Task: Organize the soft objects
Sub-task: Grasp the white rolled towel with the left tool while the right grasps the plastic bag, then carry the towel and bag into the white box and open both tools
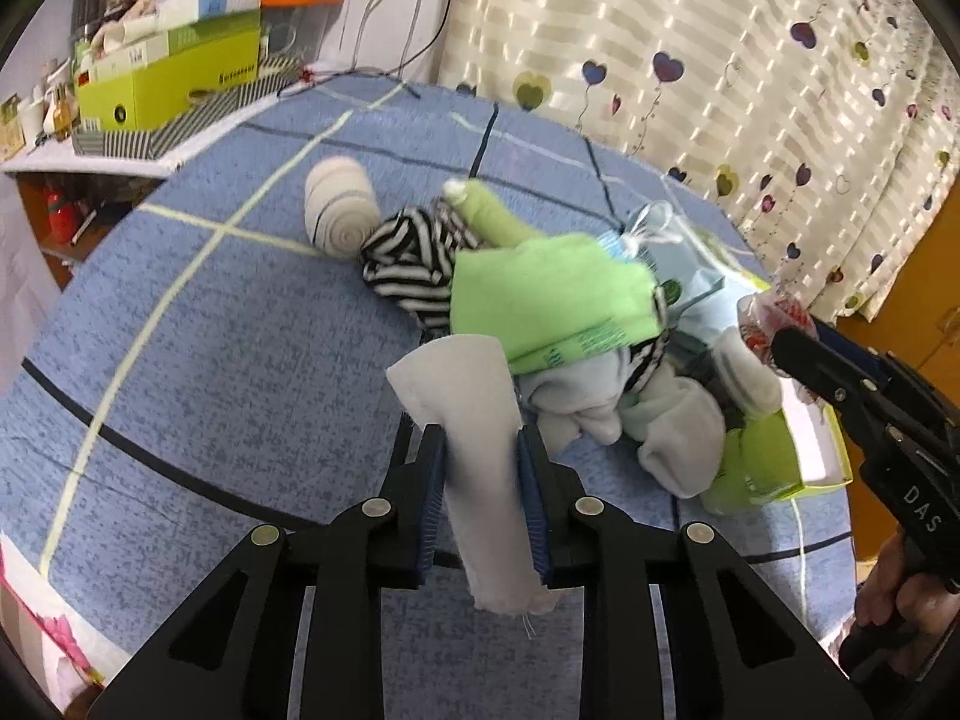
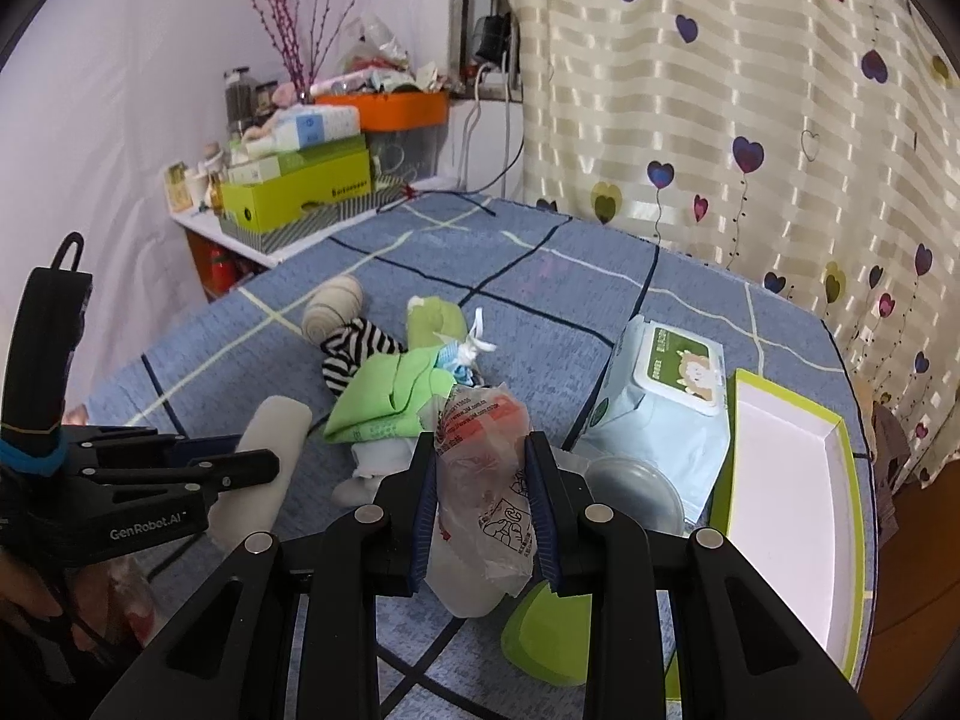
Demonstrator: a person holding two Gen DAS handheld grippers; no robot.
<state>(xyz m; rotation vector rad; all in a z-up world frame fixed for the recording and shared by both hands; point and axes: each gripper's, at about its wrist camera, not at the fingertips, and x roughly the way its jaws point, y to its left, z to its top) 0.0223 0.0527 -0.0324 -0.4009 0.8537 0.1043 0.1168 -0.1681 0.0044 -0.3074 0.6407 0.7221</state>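
Okay, left tool (image 1: 480, 480) pinching a pale grey-white sock (image 1: 474, 420), pads (image 1: 433, 492) pressed on both sides, sock sticking up above the jaws and hanging out below them. Lifted off the bed (image 1: 210, 330), which has a blue cover with dark and pale grid lines.

Right tool (image 2: 480, 504) clamped on a crinkly clear plastic bag (image 2: 480, 480) with red and black print, something orange-red inside; can't tell exactly what. Bag also held up off the bed. In the left wrist view the right tool comes in from the right edge with the bag at its tip, a hand (image 1: 894, 588) on its grip.

Pile of soft stuff sits mid-bed, toward the curtain-side edge: black-and-white striped cloth (image 1: 408, 258), light green folded cloth (image 1: 540, 294) on top of it, pale blue-grey socks (image 1: 672, 426) bunched just under the green one, a green plush piece (image 1: 750, 462) at the near right. A rolled beige striped sock (image 1: 336, 204) lies just beside the striped cloth, farther from the tools.

Wet wipes pack (image 2: 660, 408) with a white lid lies near the bed's right edge, touching an open green-rimmed white box (image 2: 786, 480). A clear plastic dome (image 2: 636, 480) sits just in front of the wipes pack. A green curved item (image 2: 540, 642) shows under the right tool.

Heart-print curtain (image 2: 720, 90) runs along the far edge of the bed. Cluttered shelf with a lime box (image 2: 294, 192) sits at the bed's far left corner.
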